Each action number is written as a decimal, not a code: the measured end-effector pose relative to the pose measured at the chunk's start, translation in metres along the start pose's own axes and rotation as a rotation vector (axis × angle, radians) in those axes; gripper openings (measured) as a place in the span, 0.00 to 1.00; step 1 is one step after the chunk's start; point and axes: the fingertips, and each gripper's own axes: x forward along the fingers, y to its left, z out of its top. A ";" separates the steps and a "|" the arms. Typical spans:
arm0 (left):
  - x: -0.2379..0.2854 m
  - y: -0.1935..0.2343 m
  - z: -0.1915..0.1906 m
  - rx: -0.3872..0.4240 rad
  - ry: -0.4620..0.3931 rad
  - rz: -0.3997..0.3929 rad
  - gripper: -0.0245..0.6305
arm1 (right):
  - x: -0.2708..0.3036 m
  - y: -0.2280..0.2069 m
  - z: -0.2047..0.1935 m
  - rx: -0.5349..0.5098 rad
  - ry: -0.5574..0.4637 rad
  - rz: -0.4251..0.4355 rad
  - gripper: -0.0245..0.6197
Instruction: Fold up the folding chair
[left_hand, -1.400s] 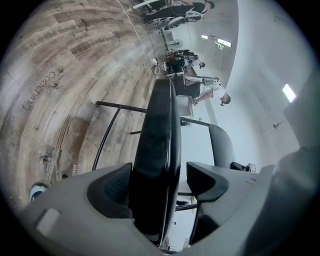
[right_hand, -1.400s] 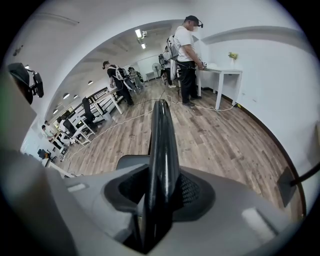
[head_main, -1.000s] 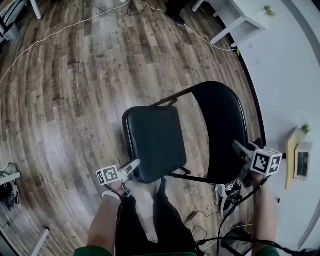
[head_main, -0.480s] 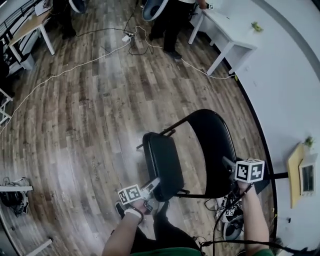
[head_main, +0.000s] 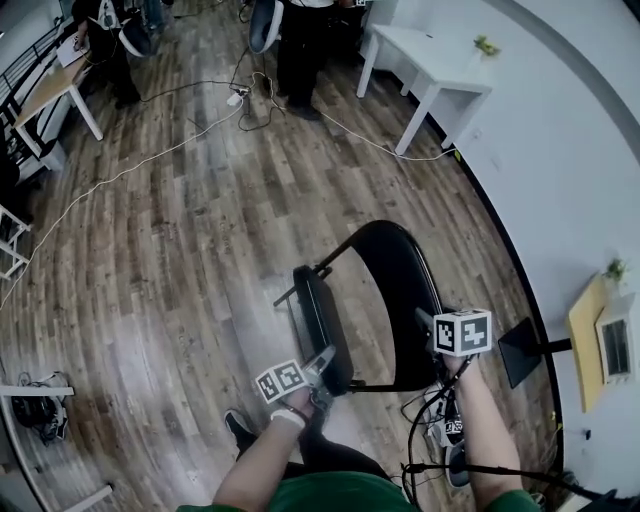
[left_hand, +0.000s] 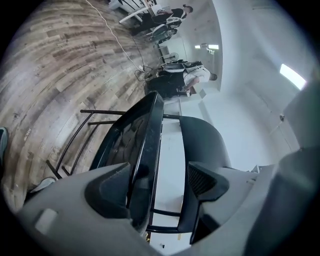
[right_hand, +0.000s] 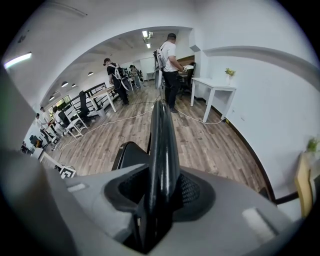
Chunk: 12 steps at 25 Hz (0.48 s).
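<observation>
The black folding chair stands on the wood floor. Its seat (head_main: 318, 320) is tipped up nearly on edge, close to the backrest (head_main: 400, 290). My left gripper (head_main: 325, 360) is at the seat's near edge, open. In the left gripper view the seat (left_hand: 135, 145) lies against one finger (left_hand: 107, 192) of the left gripper (left_hand: 160, 187), with a wide gap to the other, and the backrest (left_hand: 205, 145) stands beyond. My right gripper (head_main: 425, 325) is shut on the backrest's top edge. In the right gripper view the backrest edge (right_hand: 162, 135) runs straight through the right gripper (right_hand: 160, 192).
A white wall runs along the right, with a white table (head_main: 430, 55) against it. People (head_main: 300, 30) stand at the far end by a desk (head_main: 55, 85). A white cable (head_main: 120, 170) crosses the floor. A black stand (head_main: 525, 350) and shoes (head_main: 445, 430) lie near my right.
The seat has swung from flat to nearly upright against the backrest. My left gripper rose and moved right with it. My right gripper shifted left with the backrest.
</observation>
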 end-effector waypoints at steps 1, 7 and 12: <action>0.009 -0.007 -0.005 0.005 0.001 0.002 0.59 | -0.002 -0.004 0.001 -0.002 -0.002 -0.002 0.25; 0.066 -0.042 -0.038 0.011 0.015 0.012 0.59 | -0.010 -0.026 0.006 -0.014 -0.005 -0.013 0.25; 0.096 -0.065 -0.051 0.005 0.041 -0.004 0.59 | -0.018 -0.021 0.014 -0.012 -0.008 -0.013 0.25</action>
